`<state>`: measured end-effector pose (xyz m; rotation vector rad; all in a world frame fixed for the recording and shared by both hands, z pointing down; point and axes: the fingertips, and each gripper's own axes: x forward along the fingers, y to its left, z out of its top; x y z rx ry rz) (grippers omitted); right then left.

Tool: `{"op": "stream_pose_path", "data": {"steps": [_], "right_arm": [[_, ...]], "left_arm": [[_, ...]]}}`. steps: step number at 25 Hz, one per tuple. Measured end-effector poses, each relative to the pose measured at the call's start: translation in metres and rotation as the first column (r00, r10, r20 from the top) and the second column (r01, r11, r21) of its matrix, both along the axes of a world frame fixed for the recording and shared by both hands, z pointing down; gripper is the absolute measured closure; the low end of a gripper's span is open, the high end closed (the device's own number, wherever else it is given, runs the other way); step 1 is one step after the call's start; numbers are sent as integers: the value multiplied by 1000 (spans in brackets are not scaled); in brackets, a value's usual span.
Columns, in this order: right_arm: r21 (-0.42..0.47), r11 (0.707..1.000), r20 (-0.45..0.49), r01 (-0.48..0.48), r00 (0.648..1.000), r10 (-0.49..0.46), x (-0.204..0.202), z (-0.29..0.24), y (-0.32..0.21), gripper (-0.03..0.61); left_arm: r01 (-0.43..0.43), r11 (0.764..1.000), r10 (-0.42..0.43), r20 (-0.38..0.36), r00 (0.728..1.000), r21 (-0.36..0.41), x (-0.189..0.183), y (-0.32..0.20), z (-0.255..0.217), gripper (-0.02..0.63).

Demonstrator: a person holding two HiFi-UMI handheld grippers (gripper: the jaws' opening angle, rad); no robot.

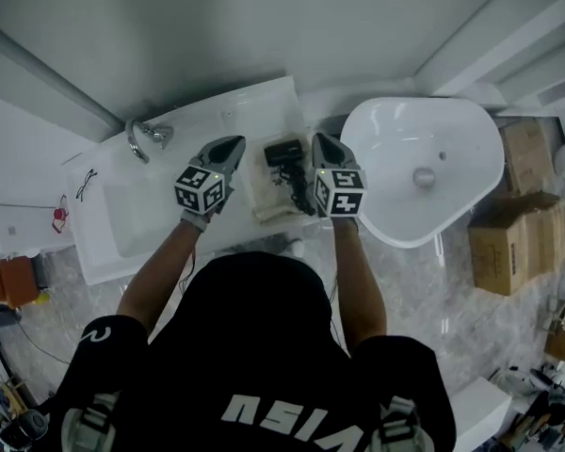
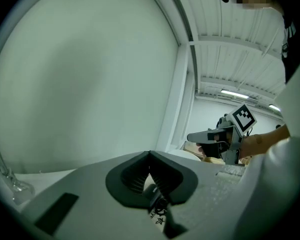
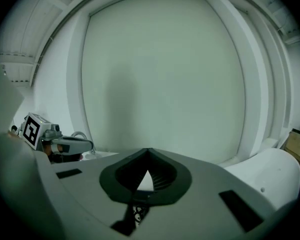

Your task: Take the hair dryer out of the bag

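The black hair dryer (image 1: 284,153) shows over a pale bag (image 1: 266,199) on the white counter (image 1: 250,102), between my two raised grippers. My left gripper (image 1: 233,146) is to its left, jaws shut. In the left gripper view the pads (image 2: 140,176) pinch a thin black piece with a white printed tag (image 2: 159,212); whether it belongs to the bag or the cord I cannot tell. My right gripper (image 1: 320,141) is to the dryer's right, also shut, and a black cord (image 3: 136,213) hangs from its closed pads (image 3: 160,176). More cord (image 1: 299,194) trails over the bag.
A white wash basin (image 1: 424,172) lies to the right, and a chrome tap (image 1: 147,137) and sunken white tub (image 1: 122,217) to the left. Cardboard boxes (image 1: 505,243) stand on the marble floor. A plain white wall (image 3: 160,74) faces both grippers.
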<state>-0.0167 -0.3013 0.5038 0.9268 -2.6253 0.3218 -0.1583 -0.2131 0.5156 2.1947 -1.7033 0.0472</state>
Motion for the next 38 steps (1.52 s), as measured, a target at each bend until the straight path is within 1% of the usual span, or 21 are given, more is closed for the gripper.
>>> {"op": "stream_pose_path", "data": {"steps": [4, 8, 17, 38], "right_arm": [[20, 999, 22, 35, 999, -35, 0, -16, 8, 583], [24, 998, 35, 50, 998, -51, 3, -20, 15, 583], [38, 998, 25, 55, 998, -56, 9, -20, 24, 583], [20, 998, 22, 64, 998, -64, 10, -15, 29, 584]], "left_arm": [[16, 999, -15, -34, 999, 50, 2, -5, -25, 615], [10, 997, -8, -26, 1000, 81, 8, -6, -39, 615], [15, 997, -14, -17, 1000, 79, 10, 1, -37, 615], [9, 997, -8, -13, 1000, 79, 9, 4, -36, 615]]}}
